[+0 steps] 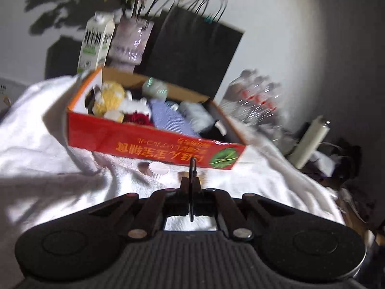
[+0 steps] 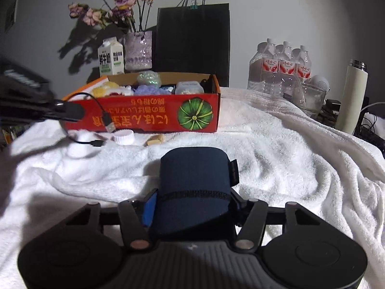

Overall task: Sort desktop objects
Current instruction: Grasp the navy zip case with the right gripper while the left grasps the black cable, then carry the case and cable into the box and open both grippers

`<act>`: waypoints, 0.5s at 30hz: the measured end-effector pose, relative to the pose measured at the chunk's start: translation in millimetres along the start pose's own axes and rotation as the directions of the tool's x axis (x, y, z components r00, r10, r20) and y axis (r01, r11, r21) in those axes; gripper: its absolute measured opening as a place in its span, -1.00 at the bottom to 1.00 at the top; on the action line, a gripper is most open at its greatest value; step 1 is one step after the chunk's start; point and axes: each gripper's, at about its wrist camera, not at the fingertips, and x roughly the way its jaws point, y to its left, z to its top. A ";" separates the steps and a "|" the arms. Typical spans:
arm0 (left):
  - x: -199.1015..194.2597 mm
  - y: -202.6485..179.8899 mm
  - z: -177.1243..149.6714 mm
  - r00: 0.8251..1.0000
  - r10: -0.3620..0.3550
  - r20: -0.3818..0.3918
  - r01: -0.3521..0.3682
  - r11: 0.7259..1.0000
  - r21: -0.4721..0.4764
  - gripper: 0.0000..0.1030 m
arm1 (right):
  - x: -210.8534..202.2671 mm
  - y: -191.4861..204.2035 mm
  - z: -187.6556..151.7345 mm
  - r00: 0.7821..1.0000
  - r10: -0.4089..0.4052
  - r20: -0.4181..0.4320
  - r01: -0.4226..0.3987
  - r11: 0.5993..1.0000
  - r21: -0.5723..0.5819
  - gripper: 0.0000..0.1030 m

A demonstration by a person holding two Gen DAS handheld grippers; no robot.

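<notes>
The red box (image 2: 144, 110) was already nearly full, while the right gripper (image 2: 192, 204) clamped a navy pouch (image 2: 195, 187) and the left gripper (image 1: 191, 187) pinched a black cable (image 2: 96, 106) (a cap (image 2: 124, 137) and a small beige item (image 2: 155, 139) remained on the towel (image 2: 276, 156)).

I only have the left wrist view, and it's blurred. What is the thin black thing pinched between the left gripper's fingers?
Observer: A black USB cable. The right wrist view shows it hanging from the left gripper, plug dangling before the red box.
Operator: What is the right gripper doing?
Observer: The right gripper is shut on a navy fabric pouch, over the white towel.
Operator: And the pale blur far right?
Observer: A cream thermos, upright beside the water bottles.
</notes>
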 end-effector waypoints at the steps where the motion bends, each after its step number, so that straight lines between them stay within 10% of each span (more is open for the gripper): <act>1: -12.9 -0.1 1.6 1.000 -0.004 0.013 0.004 1.000 0.002 -0.95 | -8.4 -1.5 1.2 1.000 0.013 0.013 -0.013 1.000 0.014 0.11; 15: -7.4 1.5 127.3 0.997 -0.060 0.041 0.059 0.998 0.014 -0.95 | -70.3 -20.9 119.2 0.948 0.192 0.252 -0.190 0.981 -0.032 0.11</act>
